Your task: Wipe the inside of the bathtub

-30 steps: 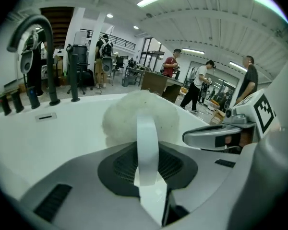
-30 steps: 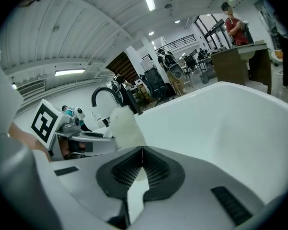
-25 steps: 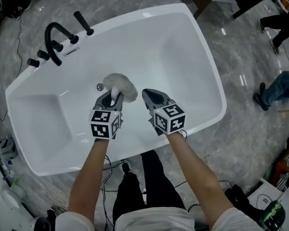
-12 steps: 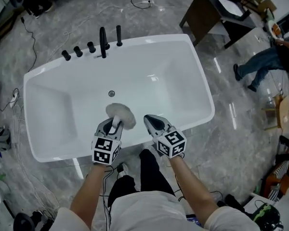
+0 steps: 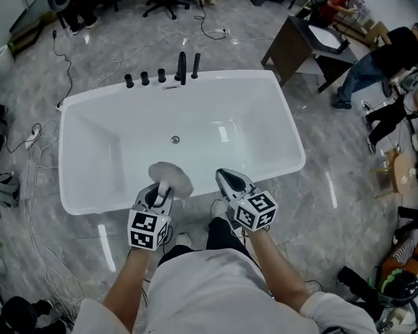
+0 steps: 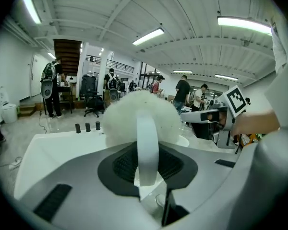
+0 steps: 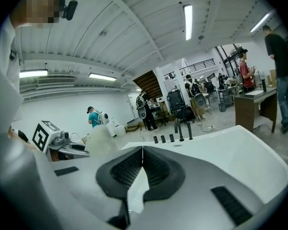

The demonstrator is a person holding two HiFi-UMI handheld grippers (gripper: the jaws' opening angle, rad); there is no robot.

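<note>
The white bathtub (image 5: 287,120) lies below me in the head view, with its drain (image 5: 175,140) in the middle. My left gripper (image 5: 159,191) hovers over the tub's near rim, shut on the white handle (image 6: 147,145) of a fluffy white wiping pad (image 5: 171,177). The pad (image 6: 140,115) sticks up ahead of the jaws in the left gripper view. My right gripper (image 5: 227,179) hangs beside it to the right, over the same rim. Its jaws (image 7: 142,163) are pressed together with nothing between them. The tub (image 7: 242,150) stretches beyond them.
A black faucet (image 5: 182,67) and knobs line the tub's far rim. Cables (image 5: 35,158) trail on the marble floor at the left. A dark desk (image 5: 303,37) and several people stand at the back right. My legs are against the tub's near side.
Both grippers have drawn back from the tub floor near the drain to above the near rim, the pad coming along. The view has risen and pulled away from the tub.
</note>
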